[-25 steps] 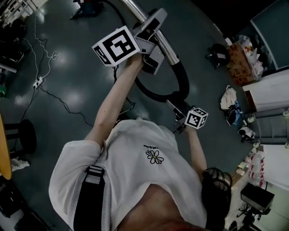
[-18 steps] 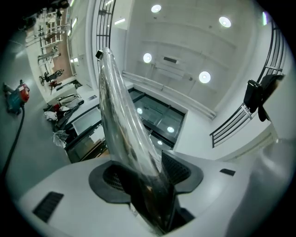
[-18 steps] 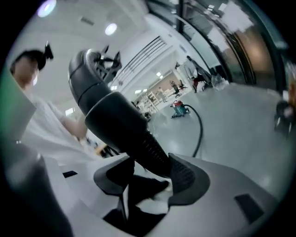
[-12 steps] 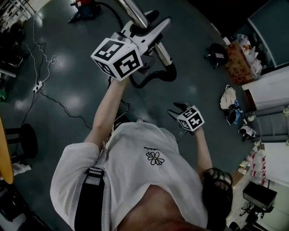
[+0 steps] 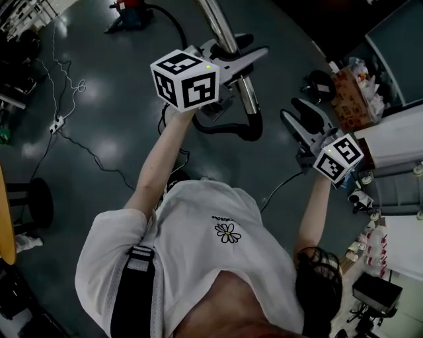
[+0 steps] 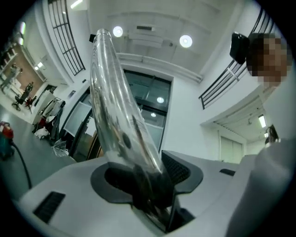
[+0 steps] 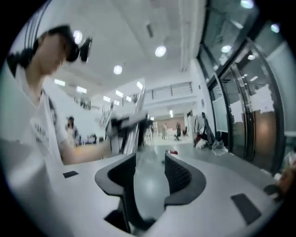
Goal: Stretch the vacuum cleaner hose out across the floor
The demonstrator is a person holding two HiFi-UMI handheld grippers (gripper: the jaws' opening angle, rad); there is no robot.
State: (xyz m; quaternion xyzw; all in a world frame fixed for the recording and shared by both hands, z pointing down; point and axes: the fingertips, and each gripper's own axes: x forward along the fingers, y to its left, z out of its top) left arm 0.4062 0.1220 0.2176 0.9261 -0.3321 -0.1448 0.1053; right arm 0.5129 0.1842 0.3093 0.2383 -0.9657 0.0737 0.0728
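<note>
The vacuum's chrome tube (image 5: 221, 20) runs down the top middle of the head view into a black hose (image 5: 228, 129), which curls on the dark floor below it. My left gripper (image 5: 239, 56) is shut on that tube (image 6: 115, 102), which slants up and left from between the pads of my left gripper (image 6: 148, 171). Those jaws have just been opening a little, with the tube still between them. My right gripper (image 5: 301, 120) hangs to the right of the hose, apart from it. In its own view my right gripper (image 7: 150, 171) is open with only floor between its fingers. The red vacuum body (image 5: 132, 8) sits at the top left.
A white power strip and cable (image 5: 56, 120) lie on the floor at left, near a black stool (image 5: 33, 198). At right are a box of packets (image 5: 353, 86), a heap of cloth (image 5: 334, 145), a small black item (image 5: 318, 80) and white furniture (image 5: 393, 138).
My right gripper let go of the black hose near its cuff and swung up and to the right. My left gripper rolled and carried the tube a little to the right.
</note>
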